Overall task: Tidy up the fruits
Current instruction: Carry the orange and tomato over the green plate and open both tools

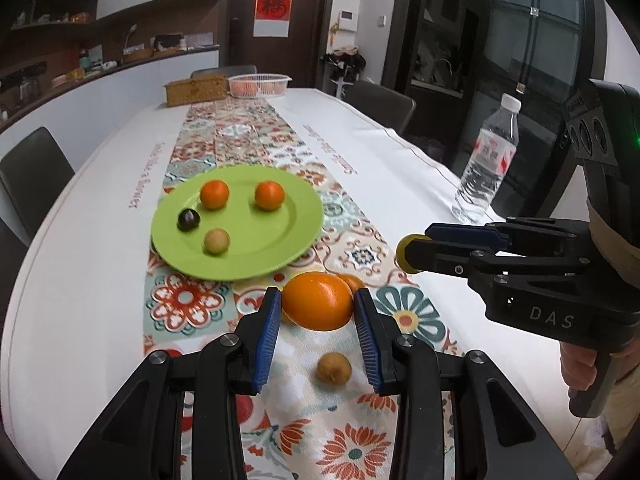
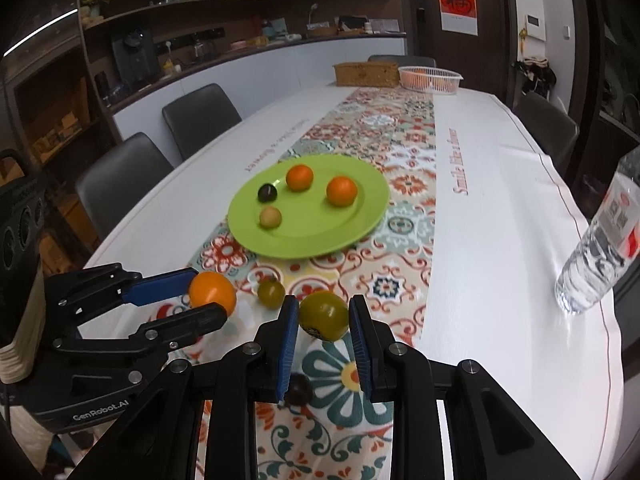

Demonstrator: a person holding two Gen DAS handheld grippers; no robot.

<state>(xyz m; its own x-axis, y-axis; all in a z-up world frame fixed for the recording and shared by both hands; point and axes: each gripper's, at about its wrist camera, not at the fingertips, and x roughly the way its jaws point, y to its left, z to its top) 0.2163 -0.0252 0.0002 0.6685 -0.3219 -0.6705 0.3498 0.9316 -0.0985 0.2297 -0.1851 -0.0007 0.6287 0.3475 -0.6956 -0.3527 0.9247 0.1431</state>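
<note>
My left gripper (image 1: 317, 295) is shut on a large orange (image 1: 316, 306), held a little above the patterned runner. At the right of the left wrist view, my right gripper (image 1: 416, 252) is shut on a yellow-green fruit (image 1: 405, 254). The right wrist view shows that fruit (image 2: 324, 314) pinched between the blue pads of my right gripper (image 2: 323, 304), and my left gripper (image 2: 208, 294) with the orange (image 2: 212, 290) at the left. Ahead lies a green plate (image 1: 260, 244) (image 2: 320, 232) holding two small oranges, a dark fruit and a tan fruit.
A small tan fruit (image 1: 334, 367) lies on the runner under my left gripper. A small greenish fruit (image 2: 271, 293) and a dark fruit (image 2: 298, 390) also lie on the cloth. A water bottle (image 1: 486, 168) stands right. A basket (image 1: 259, 85) and box (image 1: 196, 90) sit far off.
</note>
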